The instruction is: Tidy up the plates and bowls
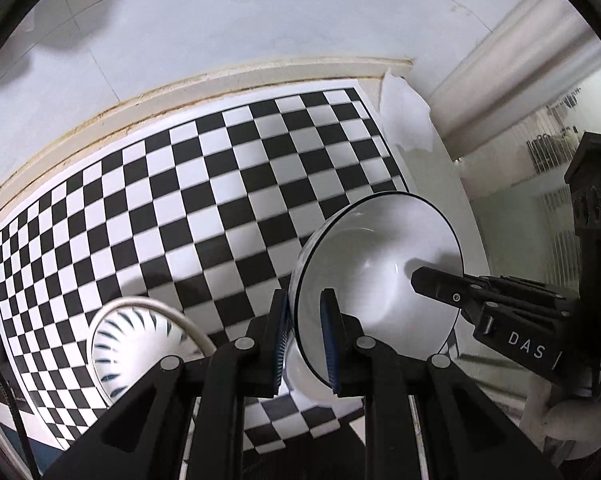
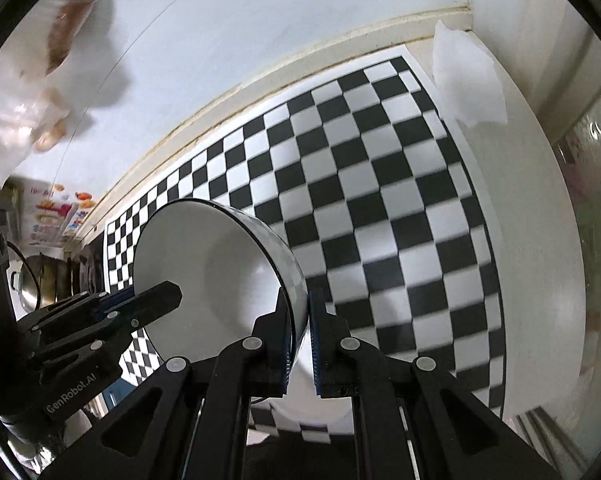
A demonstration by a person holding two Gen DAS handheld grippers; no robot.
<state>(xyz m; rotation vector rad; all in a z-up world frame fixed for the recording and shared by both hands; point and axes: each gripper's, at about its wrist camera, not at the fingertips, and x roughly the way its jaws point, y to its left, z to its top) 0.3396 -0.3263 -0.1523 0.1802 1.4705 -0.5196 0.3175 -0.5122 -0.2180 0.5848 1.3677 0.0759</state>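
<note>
Both grippers pinch opposite rims of the white bowl point(image 1: 380, 264), low in frame: left gripper point(image 1: 305, 336), right gripper point(image 2: 299, 340). Uneven pulling could slip it onto the striped bowl point(image 1: 132, 344).

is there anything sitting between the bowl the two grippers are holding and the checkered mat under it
Nothing visible. The bowl, pinched at opposite rims by the left gripper and right gripper, hangs over bare checkered mat. The striped bowl sits off to one side.

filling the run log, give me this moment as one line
left gripper: shut on bowl rim | right gripper: shut on opposite rim | bowl: tilted, above checkered mat | striped bowl: on mat
</note>
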